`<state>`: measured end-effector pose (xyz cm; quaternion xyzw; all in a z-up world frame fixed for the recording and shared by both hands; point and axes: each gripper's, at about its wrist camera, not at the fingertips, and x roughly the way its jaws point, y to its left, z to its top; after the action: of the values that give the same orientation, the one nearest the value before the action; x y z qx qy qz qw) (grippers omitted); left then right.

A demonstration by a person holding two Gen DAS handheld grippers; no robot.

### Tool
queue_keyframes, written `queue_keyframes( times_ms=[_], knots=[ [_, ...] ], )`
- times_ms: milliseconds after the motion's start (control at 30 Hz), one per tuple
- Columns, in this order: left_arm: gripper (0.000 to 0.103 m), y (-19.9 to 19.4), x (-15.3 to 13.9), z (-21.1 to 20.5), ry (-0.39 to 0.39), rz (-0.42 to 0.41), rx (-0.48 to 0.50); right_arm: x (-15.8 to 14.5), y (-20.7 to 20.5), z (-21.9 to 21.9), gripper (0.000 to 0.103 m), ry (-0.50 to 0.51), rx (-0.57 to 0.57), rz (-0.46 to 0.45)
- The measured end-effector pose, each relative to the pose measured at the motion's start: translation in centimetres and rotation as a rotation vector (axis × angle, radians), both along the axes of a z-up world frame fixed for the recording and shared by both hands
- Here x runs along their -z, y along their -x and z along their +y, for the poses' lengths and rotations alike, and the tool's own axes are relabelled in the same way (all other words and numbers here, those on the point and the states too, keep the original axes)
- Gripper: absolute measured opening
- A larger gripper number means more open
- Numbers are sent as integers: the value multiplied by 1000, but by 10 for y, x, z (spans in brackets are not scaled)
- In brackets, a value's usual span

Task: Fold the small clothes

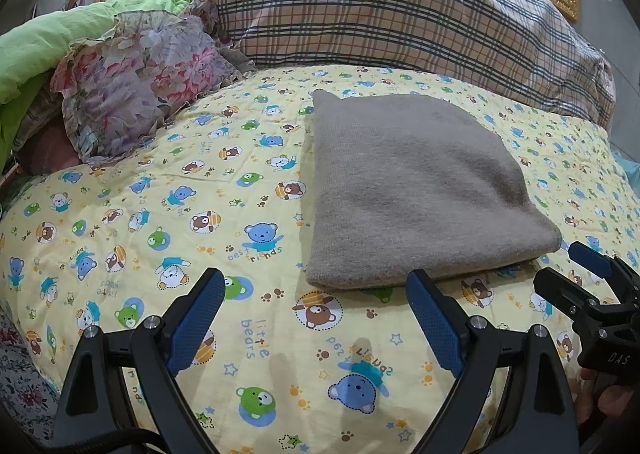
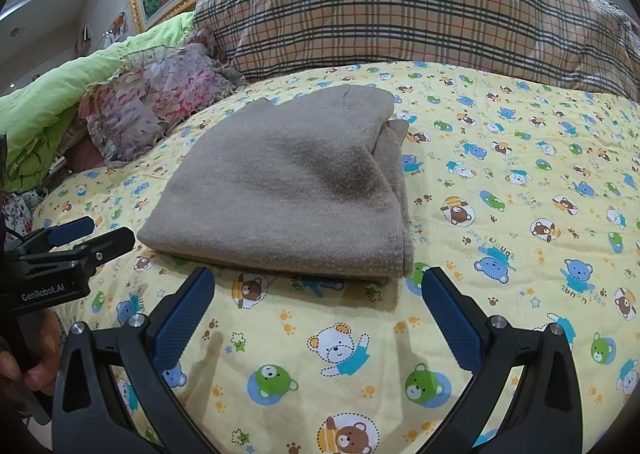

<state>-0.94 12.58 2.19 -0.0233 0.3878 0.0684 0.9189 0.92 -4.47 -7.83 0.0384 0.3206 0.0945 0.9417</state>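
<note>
The grey knit garment lies folded on the bear-print quilt, seemingly finished. Left gripper and right gripper hover spread, empty, just short of it.

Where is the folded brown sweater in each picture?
Left wrist view: the folded brown sweater lies right of centre, just beyond the open left gripper.
Right wrist view: it lies left of centre, just beyond the open right gripper.
Shared landmark: the plaid pillow behind it.
</note>
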Motion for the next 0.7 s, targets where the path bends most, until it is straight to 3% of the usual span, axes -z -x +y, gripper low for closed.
queue_keyframes(
  times_ms=[700],
  knots=[
    [92, -3, 2, -2, 1, 20, 15, 0, -1, -1, 103, -5, -1, 0]
  ],
)
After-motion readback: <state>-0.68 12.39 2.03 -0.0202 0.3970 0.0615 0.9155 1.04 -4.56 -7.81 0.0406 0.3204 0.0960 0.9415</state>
